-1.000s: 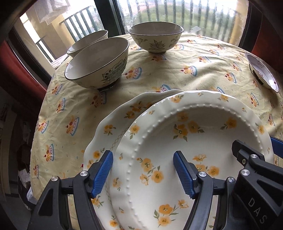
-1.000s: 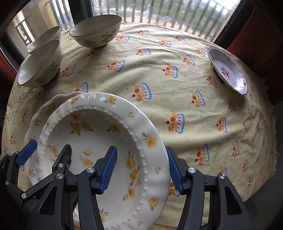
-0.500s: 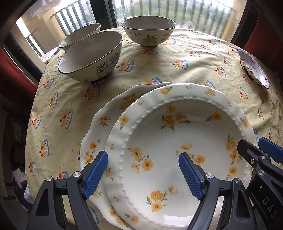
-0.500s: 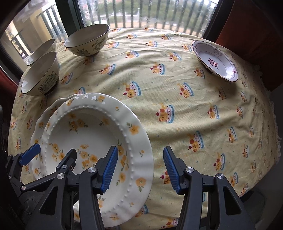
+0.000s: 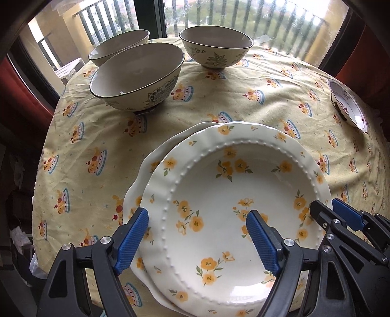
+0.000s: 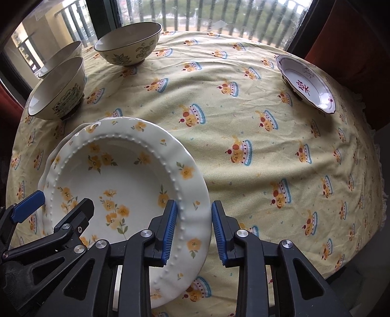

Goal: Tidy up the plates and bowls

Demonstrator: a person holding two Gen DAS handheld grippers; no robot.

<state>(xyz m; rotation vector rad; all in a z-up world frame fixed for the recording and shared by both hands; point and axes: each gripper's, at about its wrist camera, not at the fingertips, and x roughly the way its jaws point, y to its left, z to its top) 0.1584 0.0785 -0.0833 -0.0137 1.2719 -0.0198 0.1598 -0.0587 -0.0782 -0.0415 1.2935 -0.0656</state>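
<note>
window (image 5: 219,19) daylit | balcony railing (image 6: 219,17) | yellow tablecloth (image 6: 243,151)

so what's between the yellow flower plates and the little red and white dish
Only bare tablecloth lies between the flower plate and red-patterned dish, clearest in the right wrist view.
</note>
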